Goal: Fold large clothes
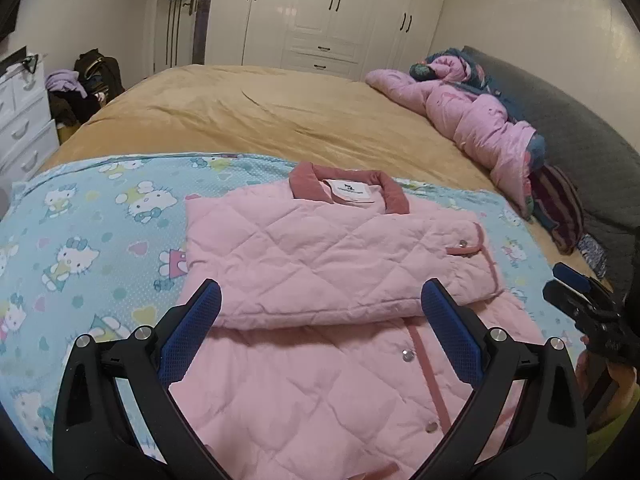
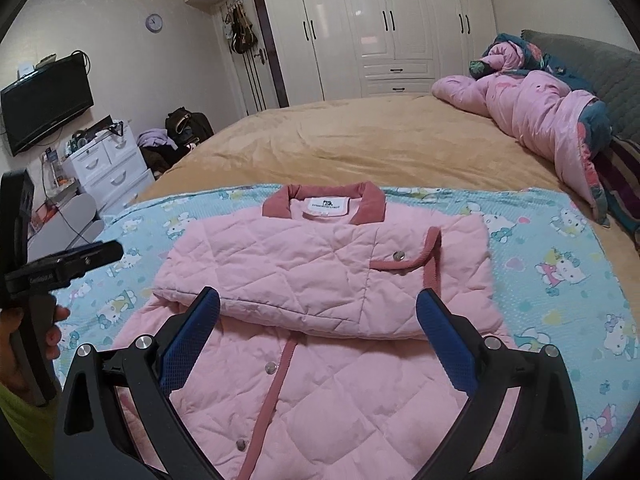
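**Both grippers poised at the jacket's near hem**

The left gripper (image 1: pixel 320 320) is held wide apart and empty, as is the right gripper (image 2: pixel 318 330). Directly ahead of both, the pink quilted jacket (image 2: pixel 320 280) is spread on the patterned sheet (image 2: pixel 560 264) over the bed (image 2: pixel 360 140), its long axis running away toward the collar (image 2: pixel 324 204). The sleeves appear folded across the chest. Neither gripper seems nearer; the hem below is probably lifted next.

Neck label (image 2: pixel 325 207) inside the jacket (image 2: pixel 320 280) collar: dark logo with one line of print beneath, too small to read. Left gripper (image 2: pixel 64 270) body carries white lettering, blurred, illegible. No other text legible.
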`<state>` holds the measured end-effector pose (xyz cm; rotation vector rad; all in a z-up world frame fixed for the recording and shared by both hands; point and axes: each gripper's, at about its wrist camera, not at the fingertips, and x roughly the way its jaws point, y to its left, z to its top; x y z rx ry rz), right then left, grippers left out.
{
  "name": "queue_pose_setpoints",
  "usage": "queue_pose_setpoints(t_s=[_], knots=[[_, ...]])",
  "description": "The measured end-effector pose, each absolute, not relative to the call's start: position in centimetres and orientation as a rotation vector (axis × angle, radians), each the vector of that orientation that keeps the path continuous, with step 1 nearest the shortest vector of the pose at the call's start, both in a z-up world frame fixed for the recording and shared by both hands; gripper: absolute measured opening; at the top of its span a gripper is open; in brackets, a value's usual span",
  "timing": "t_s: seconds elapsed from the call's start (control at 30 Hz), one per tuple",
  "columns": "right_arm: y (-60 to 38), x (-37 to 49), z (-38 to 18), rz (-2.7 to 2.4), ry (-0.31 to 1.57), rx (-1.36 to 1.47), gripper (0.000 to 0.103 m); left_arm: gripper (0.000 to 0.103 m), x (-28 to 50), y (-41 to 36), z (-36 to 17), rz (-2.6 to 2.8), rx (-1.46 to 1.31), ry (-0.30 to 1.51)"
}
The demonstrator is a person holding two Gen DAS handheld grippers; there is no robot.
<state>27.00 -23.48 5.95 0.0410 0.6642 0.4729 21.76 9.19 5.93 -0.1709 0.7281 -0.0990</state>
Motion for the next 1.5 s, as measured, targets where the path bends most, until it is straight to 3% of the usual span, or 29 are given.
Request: queue_pose_setpoints(t_s=[0.73,1.5], knots=[[-25.5,20.5,10.5,0.539,0.618,0.088,0.099,0.094,12.5,12.1,8.8,0.025,-0.214,0.712],[-28.9,18.1,7.3,0.516,0.662,0.069,0.099,0.094,7.5,17.3,3.4,0.186,-0.193,0.843]])
